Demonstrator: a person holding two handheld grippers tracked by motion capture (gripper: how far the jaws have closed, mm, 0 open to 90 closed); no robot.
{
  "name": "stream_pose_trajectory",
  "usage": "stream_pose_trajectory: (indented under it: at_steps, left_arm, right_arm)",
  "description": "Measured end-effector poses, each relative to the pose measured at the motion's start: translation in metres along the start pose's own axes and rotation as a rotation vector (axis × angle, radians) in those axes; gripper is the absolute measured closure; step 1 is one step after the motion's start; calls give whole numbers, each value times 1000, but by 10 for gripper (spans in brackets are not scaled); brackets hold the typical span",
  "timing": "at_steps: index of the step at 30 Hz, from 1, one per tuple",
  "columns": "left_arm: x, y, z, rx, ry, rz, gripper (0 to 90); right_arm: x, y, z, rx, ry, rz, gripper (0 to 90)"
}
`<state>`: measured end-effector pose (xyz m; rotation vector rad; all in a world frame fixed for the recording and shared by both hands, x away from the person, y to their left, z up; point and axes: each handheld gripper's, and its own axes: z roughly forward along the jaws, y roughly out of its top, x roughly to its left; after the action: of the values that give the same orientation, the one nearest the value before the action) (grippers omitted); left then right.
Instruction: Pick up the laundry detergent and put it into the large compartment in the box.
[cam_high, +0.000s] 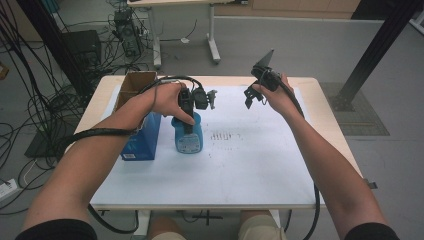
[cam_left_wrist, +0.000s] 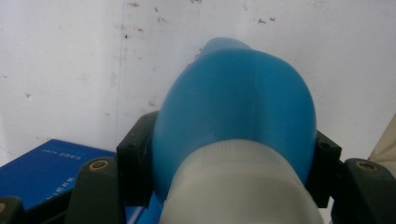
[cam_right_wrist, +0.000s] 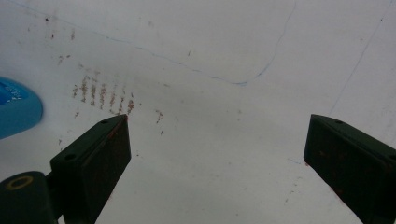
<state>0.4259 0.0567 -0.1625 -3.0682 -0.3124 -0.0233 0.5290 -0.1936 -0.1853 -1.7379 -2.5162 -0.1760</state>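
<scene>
A blue plastic bottle (cam_high: 189, 139) with a white cap (cam_left_wrist: 238, 186) stands upright on the white sheet (cam_high: 250, 160), left of the middle. My left gripper (cam_high: 188, 124) comes down on it from above and is shut on its upper part; in the left gripper view the bottle (cam_left_wrist: 233, 102) sits squeezed between the two black jaws of the left gripper (cam_left_wrist: 229, 172). My right gripper (cam_high: 254, 99) hangs above the far right part of the sheet. The right gripper (cam_right_wrist: 215, 135) is open wide with nothing between its jaws, and the bottle's base (cam_right_wrist: 16, 112) shows at the left edge.
A dark blue box (cam_high: 142, 135) stands just left of the bottle, almost touching it. An open cardboard box (cam_high: 135, 85) sits at the table's far left corner. Brownish marks (cam_right_wrist: 100, 95) stain the sheet near its middle. Cables and desk legs lie on the floor beyond.
</scene>
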Motion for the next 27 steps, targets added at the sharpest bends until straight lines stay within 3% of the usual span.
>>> stream_pose_trajectory:
  at_steps: [15, 20, 27]
  left_arm:
    - [1, -3, -2, 1, -15, -19, 368]
    - [1, -7, -10, -15, -27, -48, 368]
    - [2, -8, -34, -22, -35, -115, 367]
  right_arm:
    - [0, 0, 0, 0, 1, 0, 71]
    - [0, 0, 1, -3, -1, -2, 71]
    - [0, -1, -1, -5, -2, 0, 71]
